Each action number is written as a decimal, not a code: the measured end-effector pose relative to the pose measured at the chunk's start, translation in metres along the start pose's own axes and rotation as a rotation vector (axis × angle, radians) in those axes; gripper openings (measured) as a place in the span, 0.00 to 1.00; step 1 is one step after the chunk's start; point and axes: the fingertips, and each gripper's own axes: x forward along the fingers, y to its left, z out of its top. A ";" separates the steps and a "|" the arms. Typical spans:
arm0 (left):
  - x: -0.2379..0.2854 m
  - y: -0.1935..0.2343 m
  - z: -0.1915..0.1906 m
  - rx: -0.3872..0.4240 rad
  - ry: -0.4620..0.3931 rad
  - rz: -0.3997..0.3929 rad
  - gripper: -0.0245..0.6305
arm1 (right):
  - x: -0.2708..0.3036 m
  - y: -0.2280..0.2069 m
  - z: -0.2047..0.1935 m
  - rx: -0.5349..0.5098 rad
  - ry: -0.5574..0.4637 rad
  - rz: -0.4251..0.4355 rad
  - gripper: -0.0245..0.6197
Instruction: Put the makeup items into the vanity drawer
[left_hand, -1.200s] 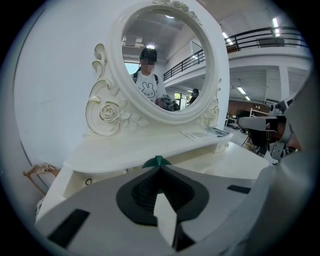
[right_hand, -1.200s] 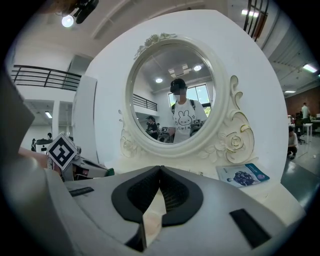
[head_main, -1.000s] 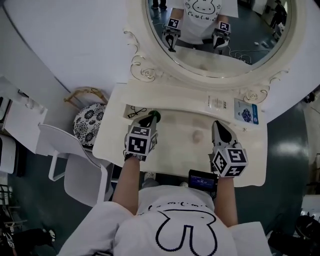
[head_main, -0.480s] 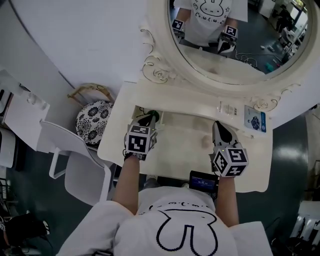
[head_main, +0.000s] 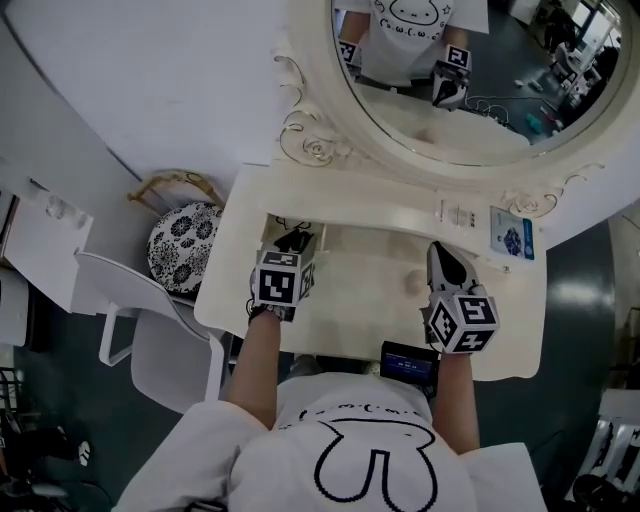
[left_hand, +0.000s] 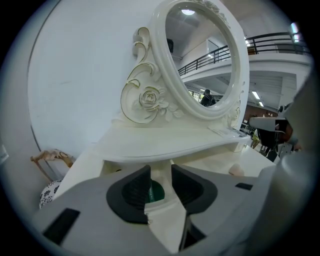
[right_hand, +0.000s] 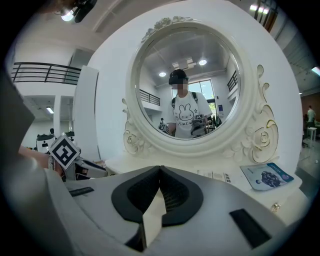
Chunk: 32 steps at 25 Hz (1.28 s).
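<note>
Cream vanity (head_main: 512, 322) w/ blue leaflet (head_main: 511, 234) at back-right, small pale item (head_main: 413, 284) nr centre.

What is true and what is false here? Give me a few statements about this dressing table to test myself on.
1. The right gripper is closed, with nothing in it. True.
2. The left gripper squeezes the green item tightly. False: its jaws have just been opening and stand apart. The green item shows between them, unpressed.
3. A blue leaflet lies on the right side of the table. True.
4. The patterned stool stands to the right of the table. False: it stands to the left.
</note>
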 end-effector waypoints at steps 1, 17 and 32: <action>0.000 0.000 0.001 0.001 -0.002 -0.001 0.29 | 0.000 0.000 0.000 0.002 -0.002 -0.002 0.05; -0.004 -0.066 0.006 0.028 -0.057 -0.038 0.29 | -0.059 -0.038 -0.012 0.028 -0.017 -0.061 0.05; 0.006 -0.169 -0.024 0.022 -0.045 -0.047 0.29 | -0.120 -0.098 -0.040 0.020 0.019 -0.053 0.05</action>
